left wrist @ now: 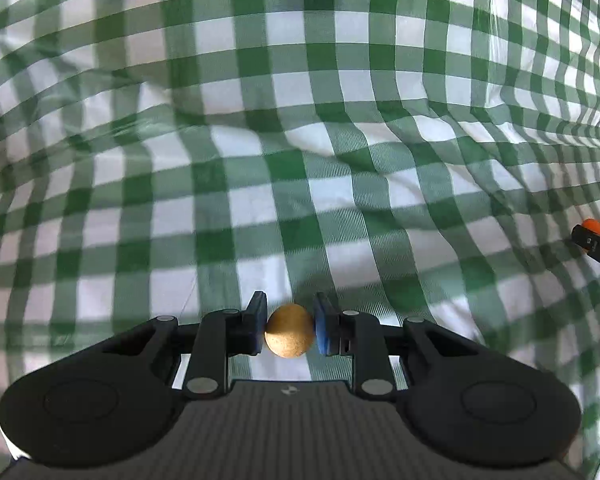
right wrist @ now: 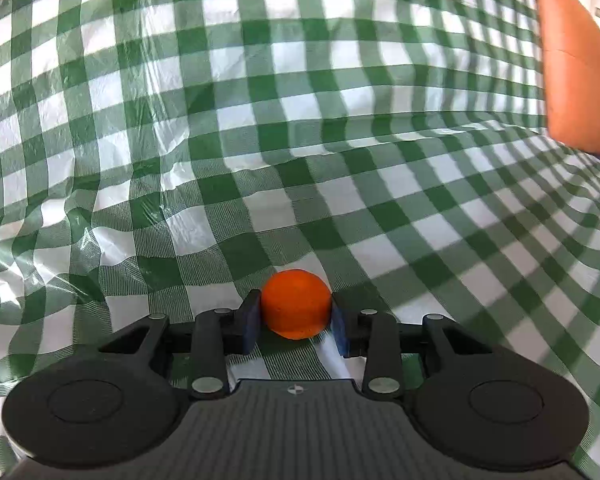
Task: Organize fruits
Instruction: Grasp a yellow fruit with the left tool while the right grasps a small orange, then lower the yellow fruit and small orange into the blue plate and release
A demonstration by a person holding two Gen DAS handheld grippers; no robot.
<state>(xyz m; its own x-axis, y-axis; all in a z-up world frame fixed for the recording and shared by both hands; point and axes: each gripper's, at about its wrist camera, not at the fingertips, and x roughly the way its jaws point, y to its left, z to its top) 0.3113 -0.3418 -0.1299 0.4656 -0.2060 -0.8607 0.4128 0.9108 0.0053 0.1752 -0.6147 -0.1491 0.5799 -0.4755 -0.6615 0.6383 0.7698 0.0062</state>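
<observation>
While clamped, tan fruit (left wrist: pixel 289 330) round, speckled; orange fruit (right wrist: pixel 296 304) smooth.

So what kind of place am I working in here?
Likely a home living room: a crinkled green-checked plastic cloth draped over what looks like a sofa seat and back, an orange cushion at its edge, and small fruits on it.

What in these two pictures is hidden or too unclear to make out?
- Left wrist view: the right gripper and its orange fruit are cut off by the right edge.
- Right wrist view: the orange fruit's underside is hidden by the fruit's own bulk.
- Right wrist view: the orange cushion is blurred and cut by the edge.
- Both views: no basket or bowl for fruit shows on the checked cloth.
</observation>
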